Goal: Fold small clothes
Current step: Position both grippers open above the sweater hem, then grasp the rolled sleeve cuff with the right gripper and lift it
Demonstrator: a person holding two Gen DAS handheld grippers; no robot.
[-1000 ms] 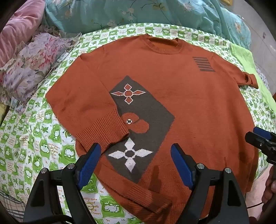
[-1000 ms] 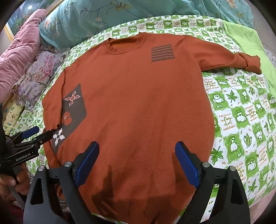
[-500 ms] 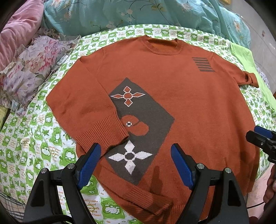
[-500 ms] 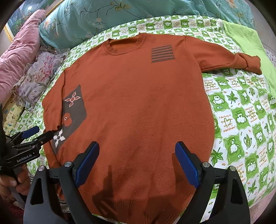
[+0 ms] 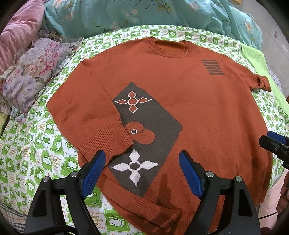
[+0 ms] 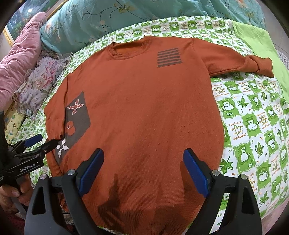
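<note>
Sweater [image 5: 189, 108], rust-orange knit, lies spread front-up on a green-and-white checked bedsheet [image 6: 252, 126], neck toward the far side and hem toward the near edge. One sleeve is folded in over the body on the left, its ribbed cuff [image 5: 106, 142] resting on the edge of a dark grey diamond patch [image 5: 150, 126] with flower motifs. The other sleeve [image 6: 234, 61] stretches out to the far right, its end rolled. A block of dark stripes [image 6: 168, 57] sits on the chest.

Above the near hem on the left, the left gripper [image 5: 141, 171] hovers with its blue-padded jaws wide apart and nothing between them. The right gripper [image 6: 143, 168] hangs over the lower middle of the body, jaws likewise spread and empty.

Beyond the sheet lie a teal floral quilt [image 5: 144, 12], a crumpled floral cloth [image 5: 32, 72] at the left, and a lime-green cloth [image 6: 252, 36] at the far right.
</note>
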